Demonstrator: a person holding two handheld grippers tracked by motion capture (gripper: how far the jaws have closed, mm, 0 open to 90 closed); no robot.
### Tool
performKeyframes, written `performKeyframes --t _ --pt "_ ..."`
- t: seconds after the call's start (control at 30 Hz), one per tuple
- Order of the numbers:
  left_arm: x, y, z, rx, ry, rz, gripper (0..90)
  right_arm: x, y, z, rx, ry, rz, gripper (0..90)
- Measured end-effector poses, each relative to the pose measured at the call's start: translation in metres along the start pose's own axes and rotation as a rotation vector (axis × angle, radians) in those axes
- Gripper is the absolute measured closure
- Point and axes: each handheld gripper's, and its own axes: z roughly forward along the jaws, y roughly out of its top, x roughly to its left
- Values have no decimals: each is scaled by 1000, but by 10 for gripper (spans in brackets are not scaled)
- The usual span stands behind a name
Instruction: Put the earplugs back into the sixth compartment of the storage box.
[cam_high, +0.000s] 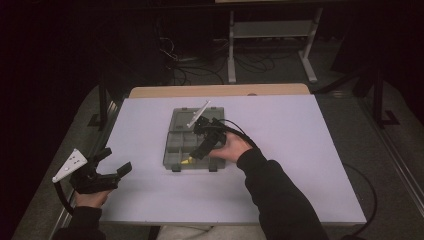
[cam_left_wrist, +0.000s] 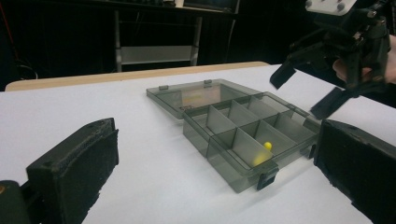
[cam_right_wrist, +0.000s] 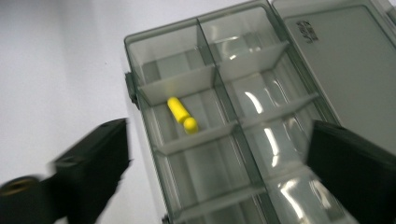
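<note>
A grey see-through compartment box (cam_high: 170, 150) lies open in the middle of the table, its lid (cam_high: 182, 117) folded flat on the far side. A small yellow piece (cam_right_wrist: 182, 115) rests in a compartment along the box's near side (cam_high: 187, 161), and is seen from the left as well (cam_left_wrist: 267, 145). My right gripper (cam_right_wrist: 219, 158) hovers open just above the box (cam_high: 200, 150), jaws wide apart with nothing between them. My left gripper (cam_high: 116, 161) is held open at the table's front left, pointing at the box (cam_left_wrist: 224, 172) from a distance.
The pale table top (cam_high: 300, 150) has bare room left and right of the box. A wooden board (cam_high: 220, 90) borders the far edge. Beyond it, on the dark floor, stand a metal frame (cam_high: 270, 30) and loose cables (cam_high: 190, 70).
</note>
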Motion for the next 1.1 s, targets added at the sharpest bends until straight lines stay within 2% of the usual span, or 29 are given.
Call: performKeyframes --t 0.5,0.8,0.83,0.87,1.1 --pt "-1 0 2 12 1 6 0 -11 -41 -32 -64 -52 65 0" --pt "-1 0 2 8 3 3 0 -11 -42 -33 -69 -53 64 0" --pt "-1 -1 3 13 1 4 0 -11 -48 -39 -82 -58 74 0" --pt "-1 -1 3 13 1 4 0 -15 -70 -53 -107 -77 115 0" --pt "-1 0 3 12 0 5 0 -15 -73 -54 -110 -81 117 0"
